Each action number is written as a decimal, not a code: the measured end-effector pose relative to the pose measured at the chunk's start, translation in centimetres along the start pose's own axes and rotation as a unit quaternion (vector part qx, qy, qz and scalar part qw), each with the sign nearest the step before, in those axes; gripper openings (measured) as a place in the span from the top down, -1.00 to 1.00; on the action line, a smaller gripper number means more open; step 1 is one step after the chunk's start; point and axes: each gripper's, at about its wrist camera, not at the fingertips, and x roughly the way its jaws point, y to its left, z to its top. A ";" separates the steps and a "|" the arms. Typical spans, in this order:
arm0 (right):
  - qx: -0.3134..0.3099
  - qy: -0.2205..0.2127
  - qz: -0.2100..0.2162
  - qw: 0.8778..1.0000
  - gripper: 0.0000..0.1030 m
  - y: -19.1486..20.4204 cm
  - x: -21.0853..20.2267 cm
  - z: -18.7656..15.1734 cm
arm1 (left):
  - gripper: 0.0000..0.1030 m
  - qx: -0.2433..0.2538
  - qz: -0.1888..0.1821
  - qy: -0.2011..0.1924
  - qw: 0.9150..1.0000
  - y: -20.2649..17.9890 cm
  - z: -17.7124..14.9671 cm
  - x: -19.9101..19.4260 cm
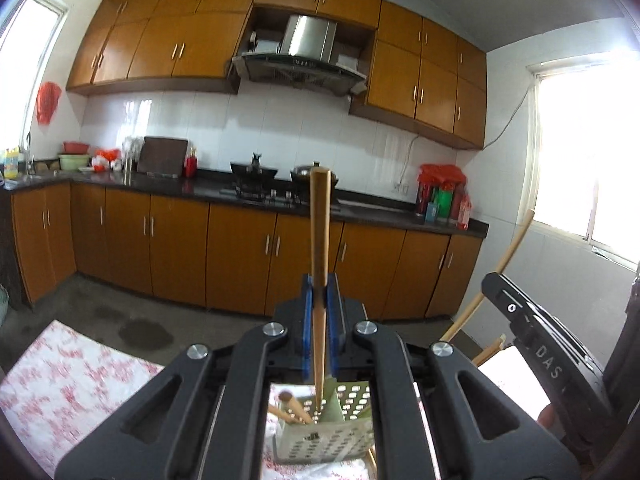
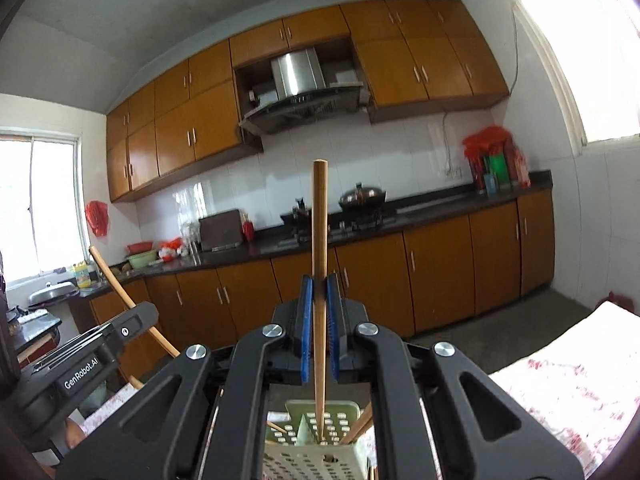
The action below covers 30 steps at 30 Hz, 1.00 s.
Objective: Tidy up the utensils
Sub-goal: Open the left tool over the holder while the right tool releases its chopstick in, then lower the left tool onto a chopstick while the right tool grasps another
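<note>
Left gripper [image 1: 320, 300]: blue pads pinched tight on a wooden chopstick [image 1: 320, 224]; stick stands upright, thick end high, thin tip dipping toward the green perforated holder [image 1: 332, 436] below.
Right gripper [image 2: 320, 300]: pressed together on a second chopstick [image 2: 319, 240]; tip hangs inside the holder's rim [image 2: 320, 404].
Holder: stands on the desk's red-and-white floral cloth [image 1: 72, 380]; other wooden utensils already lean inside.
Handling: sticks look light, stiff and smooth, likely to swivel or slide between pads; a mid-shaft hold, as both have now, seems best for balance.
Risk: thin tip may catch a hole or divider; the light plastic holder could tip.
</note>
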 end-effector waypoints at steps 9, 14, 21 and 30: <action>-0.002 0.049 -0.003 0.999 0.63 0.2 0.0 -1.5 | 0.74 -0.018 -0.004 0.024 1.000 1.8 -1.4 0.5; -0.011 0.042 -0.009 0.999 0.29 0.5 -1.8 -0.5 | 0.58 -0.022 0.001 0.017 1.000 2.3 -0.9 -1.6; -0.018 0.044 -0.028 0.998 0.19 -0.8 -6.9 0.2 | 0.31 -0.025 0.017 0.026 0.999 4.4 -1.9 -8.0; 0.008 0.315 -0.042 0.948 0.56 -5.4 -5.4 -12.6 | 0.21 0.015 0.083 0.178 0.980 8.5 -13.7 -8.7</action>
